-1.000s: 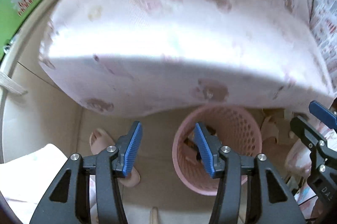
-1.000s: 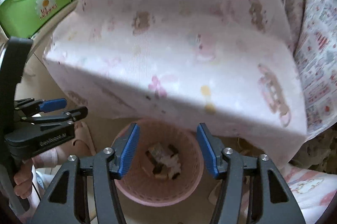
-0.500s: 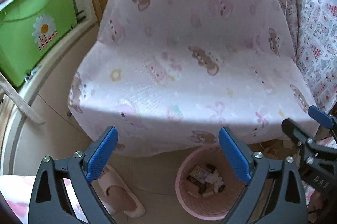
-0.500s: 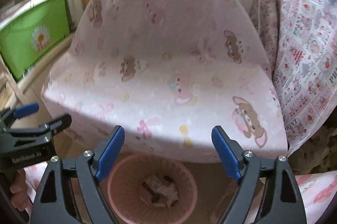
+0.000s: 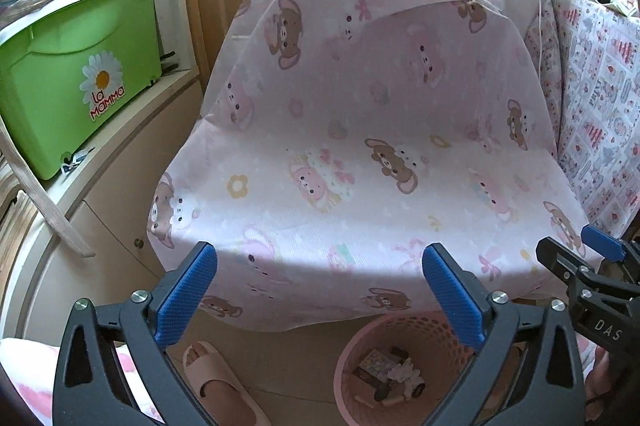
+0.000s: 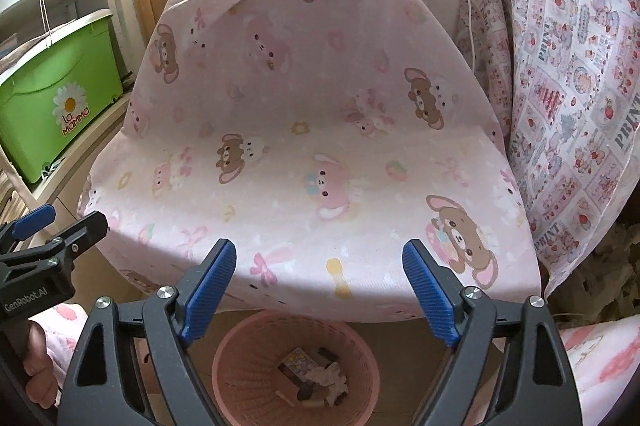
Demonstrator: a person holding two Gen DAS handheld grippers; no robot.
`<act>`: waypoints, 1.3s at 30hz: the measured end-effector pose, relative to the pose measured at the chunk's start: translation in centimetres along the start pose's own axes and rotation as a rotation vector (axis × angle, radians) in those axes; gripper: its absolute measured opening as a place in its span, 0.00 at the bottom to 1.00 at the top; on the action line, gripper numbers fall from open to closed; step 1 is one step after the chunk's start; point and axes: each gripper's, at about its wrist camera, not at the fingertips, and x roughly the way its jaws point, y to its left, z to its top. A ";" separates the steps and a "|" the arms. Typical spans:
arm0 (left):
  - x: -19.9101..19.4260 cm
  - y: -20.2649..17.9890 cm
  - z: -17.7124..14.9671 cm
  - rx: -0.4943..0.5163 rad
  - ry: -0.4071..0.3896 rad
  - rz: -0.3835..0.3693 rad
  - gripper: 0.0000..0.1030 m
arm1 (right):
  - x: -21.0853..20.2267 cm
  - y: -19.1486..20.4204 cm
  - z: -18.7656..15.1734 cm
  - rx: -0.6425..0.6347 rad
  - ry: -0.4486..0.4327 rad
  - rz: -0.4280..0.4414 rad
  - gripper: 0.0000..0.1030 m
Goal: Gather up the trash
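Trash (image 6: 310,372) is lying at the bottom of a pink perforated basket (image 6: 240,358), which is standing on the floor just in front of the draped furniture; the pieces seem to be a printed wrapper, crumpled paper and dark scraps, though they are too small to tell for certain. Right gripper (image 6: 318,292) is hovering above the basket, its jaws standing wide and gripping nothing; left gripper (image 5: 320,300) is hanging beside it with jaws opening, nothing between them. A pink cartoon-bear sheet (image 6: 312,97) is covering the furniture behind; a patterned cloth (image 6: 568,73) is hanging to its right. A green box (image 5: 76,73) with a daisy label is sitting on a shelf at left; a foot in a slipper (image 5: 218,382) is resting left of the basket.
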 end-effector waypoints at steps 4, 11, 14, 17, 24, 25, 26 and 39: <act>0.1 0.1 0.0 0.001 0.005 -0.001 0.99 | -0.1 0.2 -0.1 -0.010 -0.004 -0.008 0.84; -0.2 -0.2 -0.1 0.013 -0.007 0.007 0.99 | -0.3 0.4 -0.1 -0.034 -0.013 -0.015 0.84; 0.2 -0.1 -0.2 0.001 0.012 0.000 0.99 | -0.4 0.5 -0.1 -0.036 -0.015 -0.015 0.84; 0.8 0.0 -0.3 -0.007 0.042 -0.001 0.99 | -0.4 0.4 -0.1 -0.038 -0.011 -0.017 0.84; 1.0 0.1 -0.4 -0.006 0.052 -0.002 0.99 | -0.4 0.4 -0.1 -0.041 -0.012 -0.017 0.84; 1.1 0.0 -0.4 -0.006 0.052 -0.002 0.99 | -0.4 0.4 -0.1 -0.041 -0.012 -0.017 0.84; 1.1 0.1 -0.4 -0.007 0.053 -0.001 0.99 | -0.4 0.4 -0.1 -0.040 -0.011 -0.017 0.84; 1.1 -0.1 -0.4 -0.001 0.051 0.004 0.99 | -0.5 0.5 -0.1 -0.042 -0.011 -0.018 0.84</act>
